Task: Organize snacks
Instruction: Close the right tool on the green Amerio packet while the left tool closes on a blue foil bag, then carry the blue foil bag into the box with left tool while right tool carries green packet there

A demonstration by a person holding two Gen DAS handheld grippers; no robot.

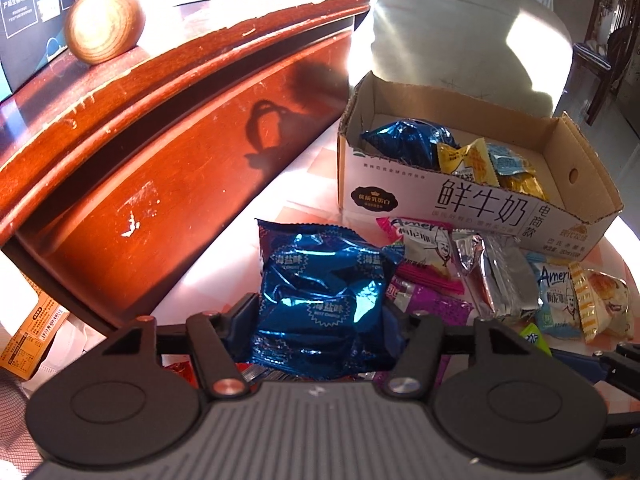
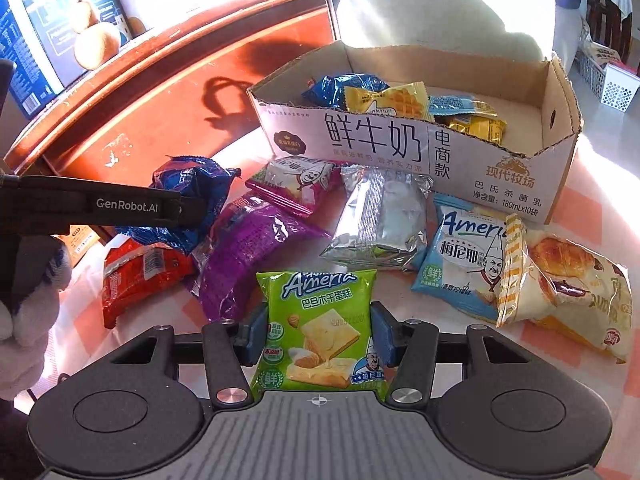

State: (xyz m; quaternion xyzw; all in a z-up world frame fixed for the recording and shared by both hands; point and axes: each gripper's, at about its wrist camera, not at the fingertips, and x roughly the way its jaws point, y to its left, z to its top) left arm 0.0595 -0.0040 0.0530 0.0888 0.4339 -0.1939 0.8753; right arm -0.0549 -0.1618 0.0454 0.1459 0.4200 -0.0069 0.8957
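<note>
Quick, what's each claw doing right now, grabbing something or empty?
Left claw: closed on the blue foil snack packet.
Right claw: closed on the green Ameria cake packet.

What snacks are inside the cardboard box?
The cardboard box holds a shiny blue packet, a yellow waffle packet, a light blue packet and a gold packet. Anything underneath them is covered. The right end looks bare.

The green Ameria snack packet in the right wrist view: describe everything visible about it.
The green Ameria snack packet, a glossy square plastic pouch with crimped ends, shows white lettering, a printed cake slice and a small chef figure. It stands roughly upright, label toward the camera, between the right gripper jaws, whose blue pads press its two side edges.
</note>
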